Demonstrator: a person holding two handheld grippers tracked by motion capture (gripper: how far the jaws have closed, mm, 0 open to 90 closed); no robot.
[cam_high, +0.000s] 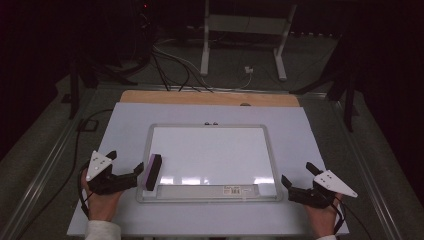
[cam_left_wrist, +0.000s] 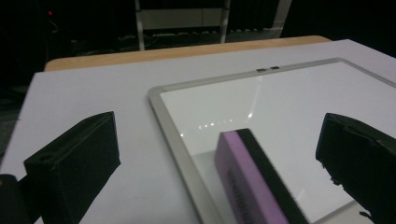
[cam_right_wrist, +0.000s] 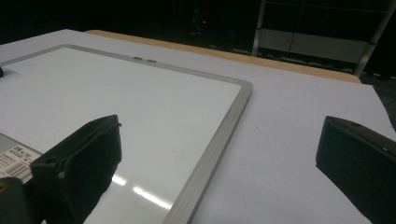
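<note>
A whiteboard (cam_high: 210, 125) with a silver frame lies flat on a pale sheet covering the table. A purple and black eraser (cam_high: 152, 171) stands on its long edge at the board's left side. My left gripper (cam_high: 126, 162) sits just left of it, open. In the left gripper view the eraser (cam_left_wrist: 247, 186) rises between the two jaws of that gripper (cam_left_wrist: 218, 122), and neither pad touches it. My right gripper (cam_high: 298, 173) rests off the board's lower right corner, open and holding nothing. In the right gripper view the jaws of that gripper (cam_right_wrist: 220, 125) straddle the board's frame (cam_right_wrist: 233, 116).
A barcode label (cam_high: 234, 190) sits on the board's near edge. The wooden tabletop (cam_high: 210, 98) shows beyond the pale sheet (cam_high: 130, 125). Past the table, a white stand (cam_high: 240, 30) and cables (cam_high: 170, 65) are on the dark floor.
</note>
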